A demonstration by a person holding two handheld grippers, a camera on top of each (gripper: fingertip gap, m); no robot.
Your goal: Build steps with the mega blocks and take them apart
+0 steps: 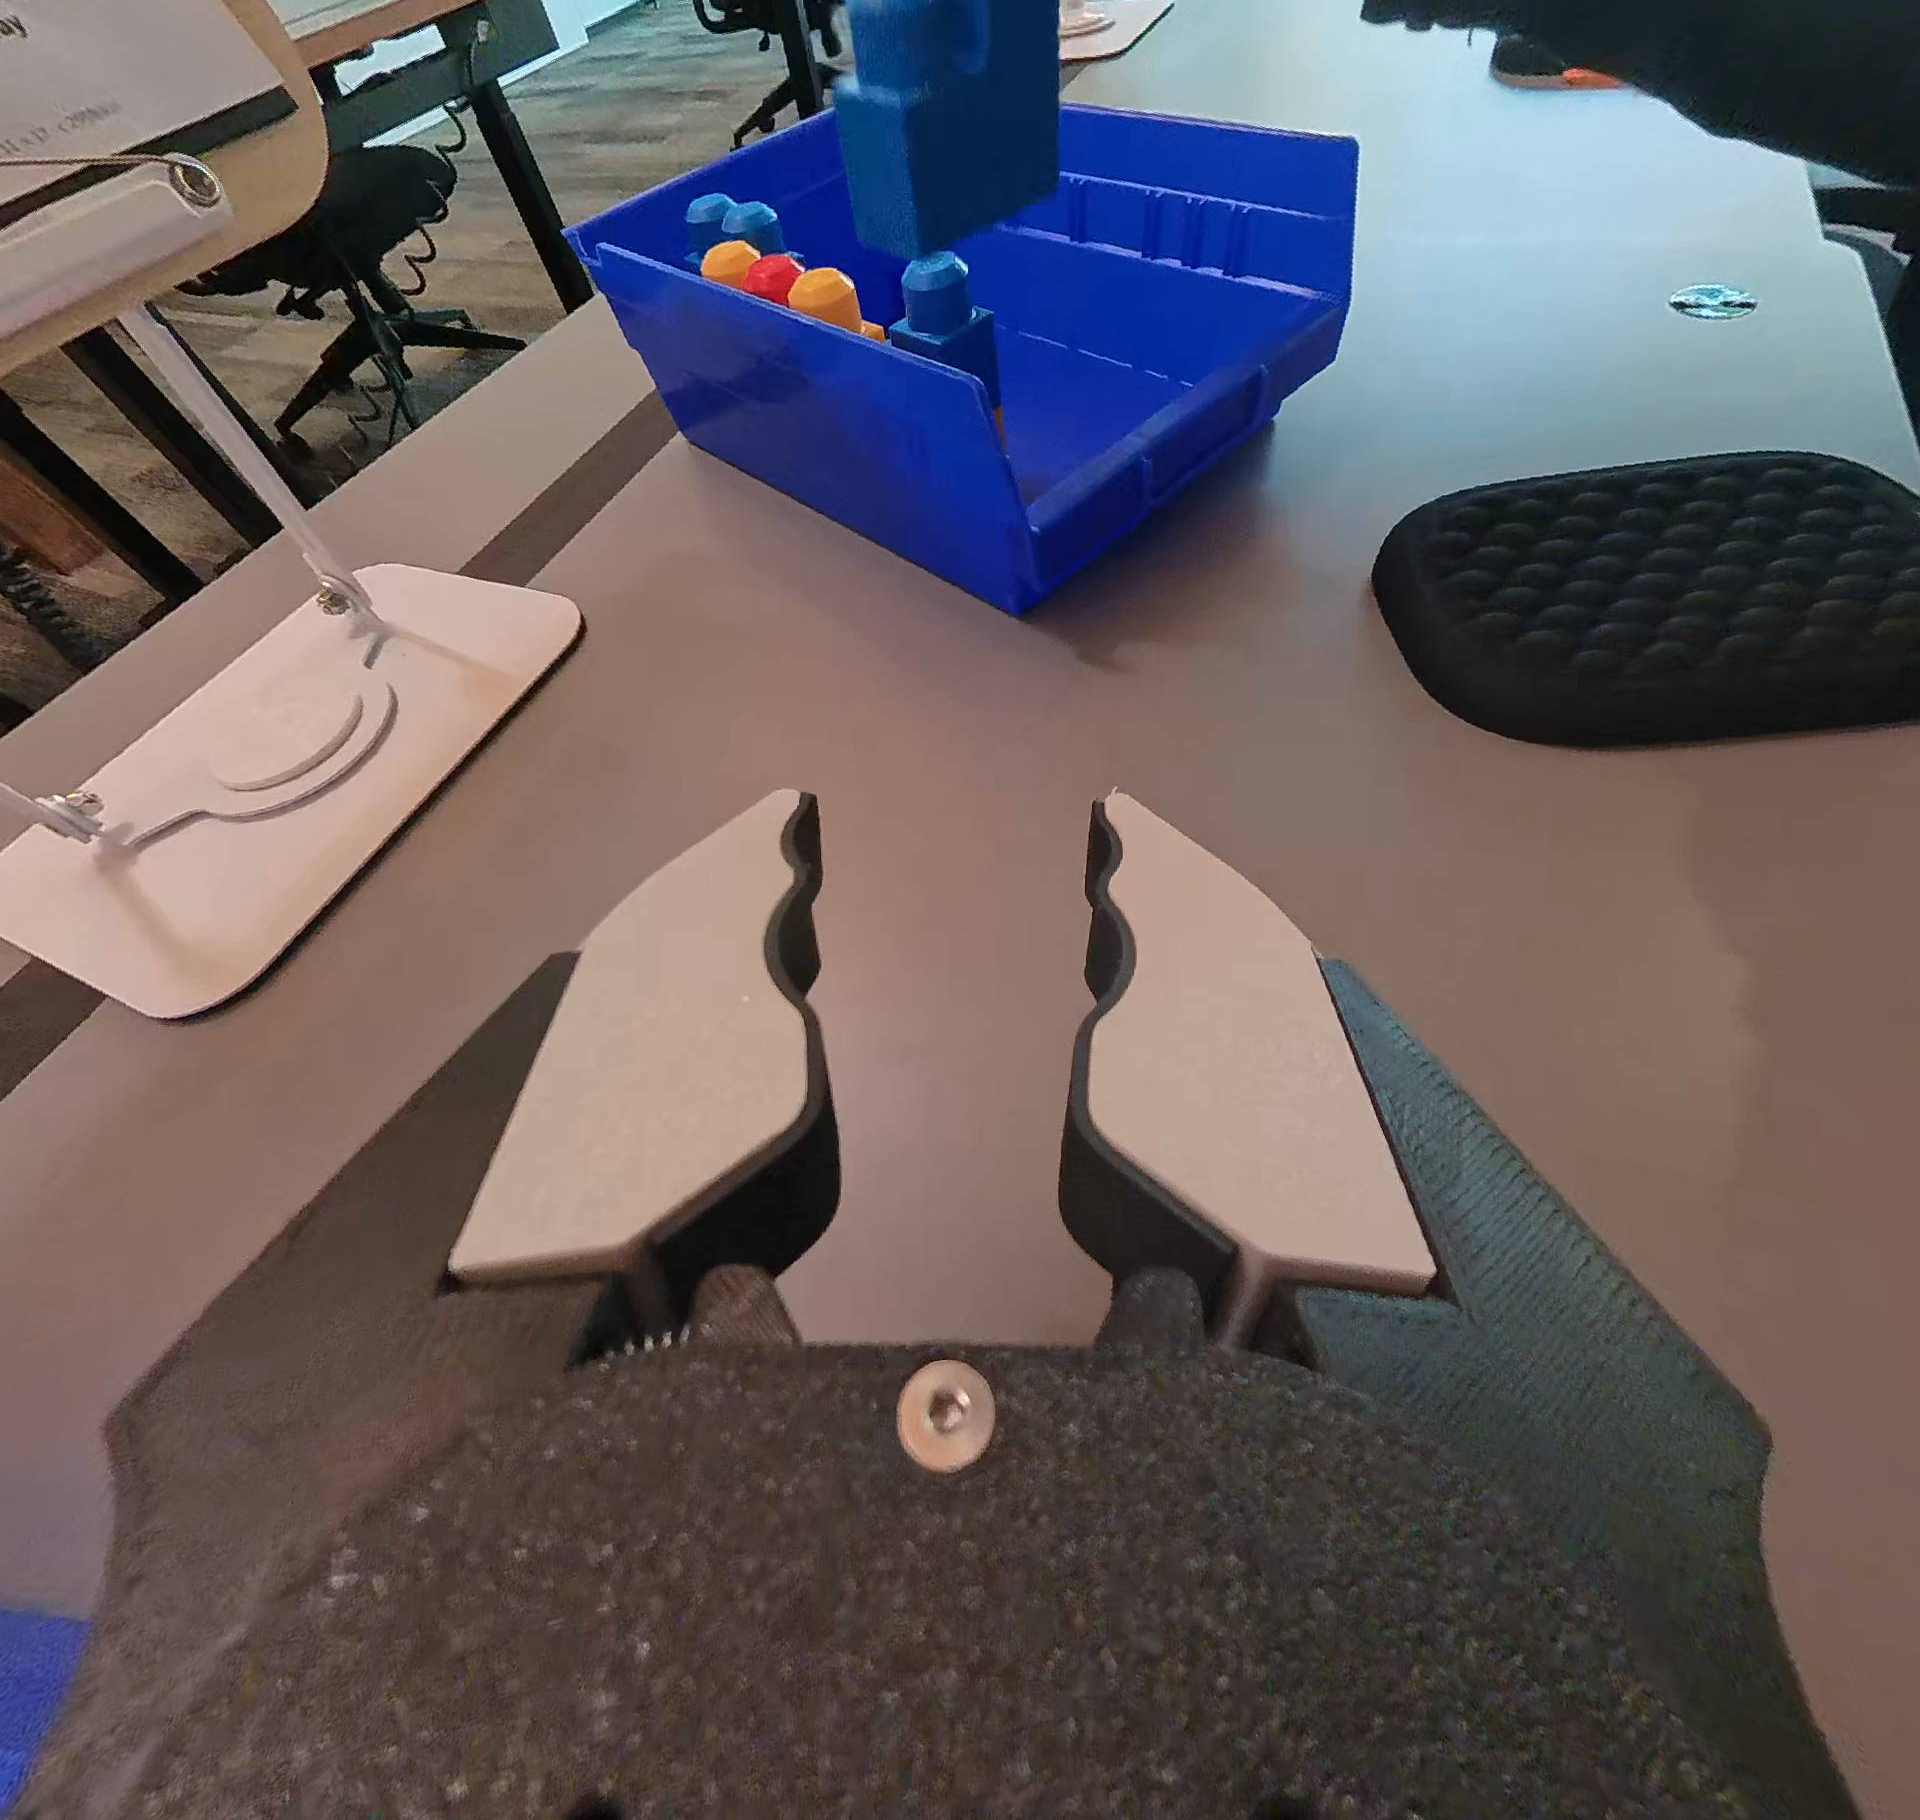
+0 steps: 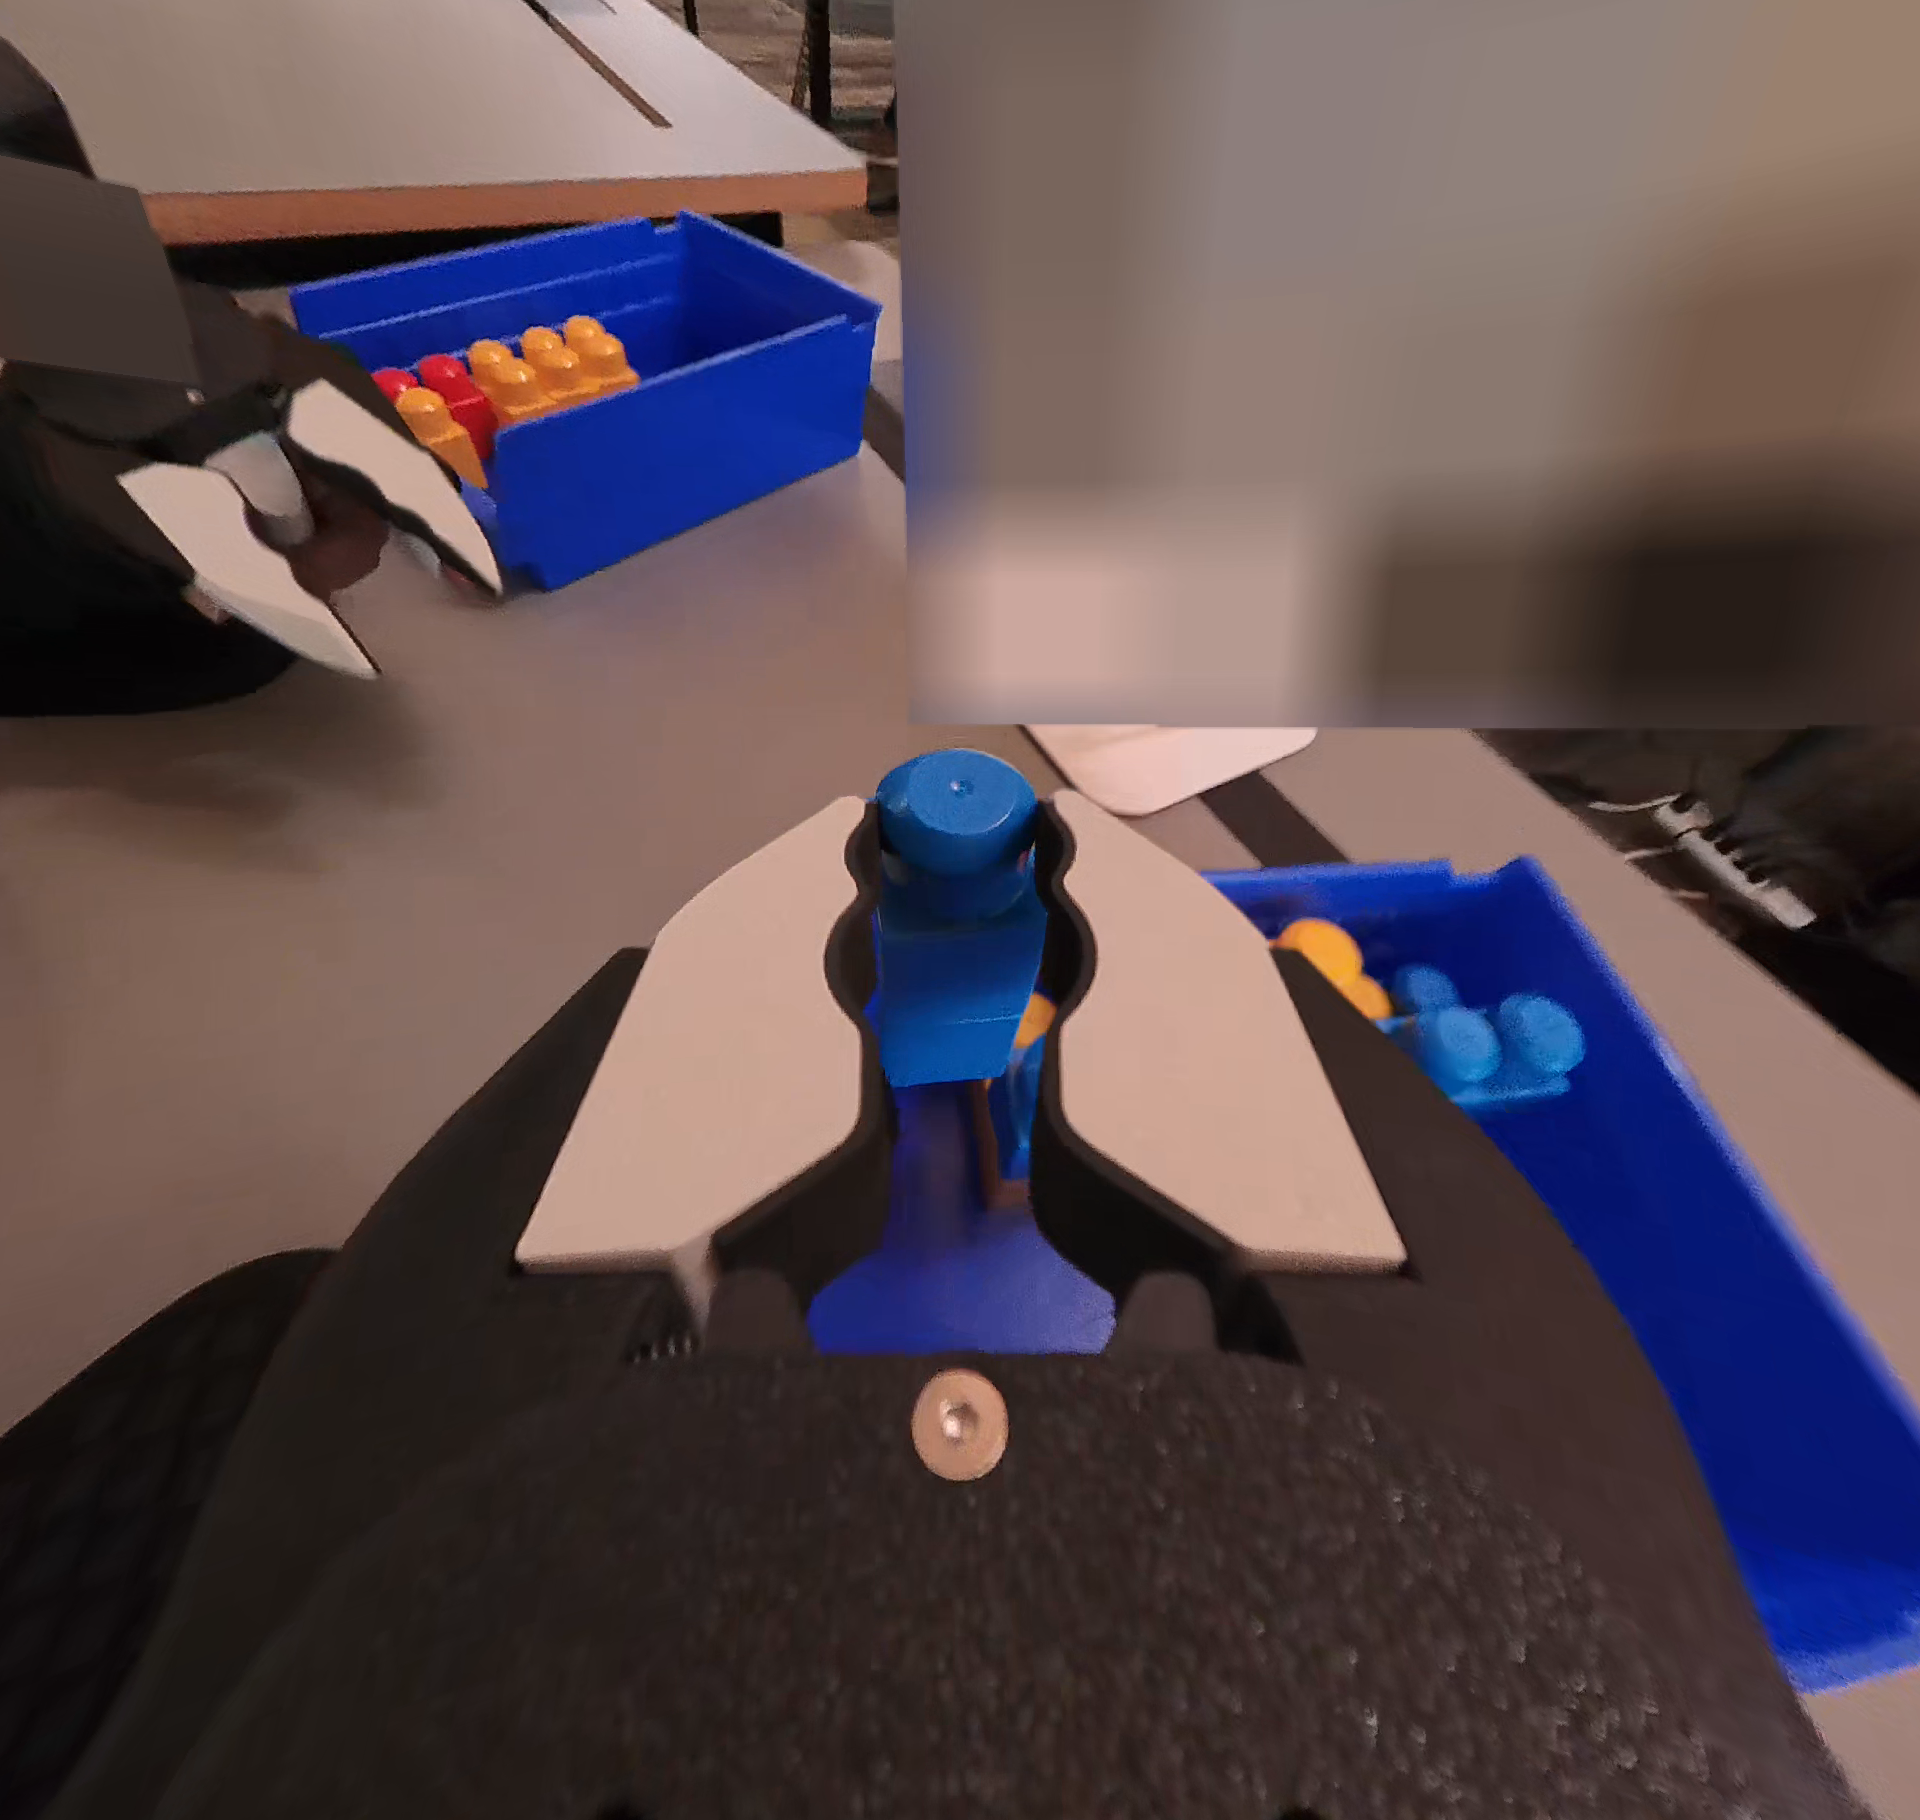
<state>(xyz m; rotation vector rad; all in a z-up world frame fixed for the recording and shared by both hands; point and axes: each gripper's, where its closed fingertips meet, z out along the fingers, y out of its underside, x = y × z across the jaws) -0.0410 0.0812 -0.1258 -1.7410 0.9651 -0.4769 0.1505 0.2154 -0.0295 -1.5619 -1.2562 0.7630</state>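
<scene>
Right gripper (image 2: 954,840) seemingly clamps blue block (image 2: 951,981).

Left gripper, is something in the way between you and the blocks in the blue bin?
Only bare table lies between the left gripper and the blue bin. The bin's near wall stands in front of the blocks, so reaching over it from above looks best.

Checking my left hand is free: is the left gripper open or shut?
Open. The left gripper has a wide gap between its jaws, with only bare table showing.
</scene>
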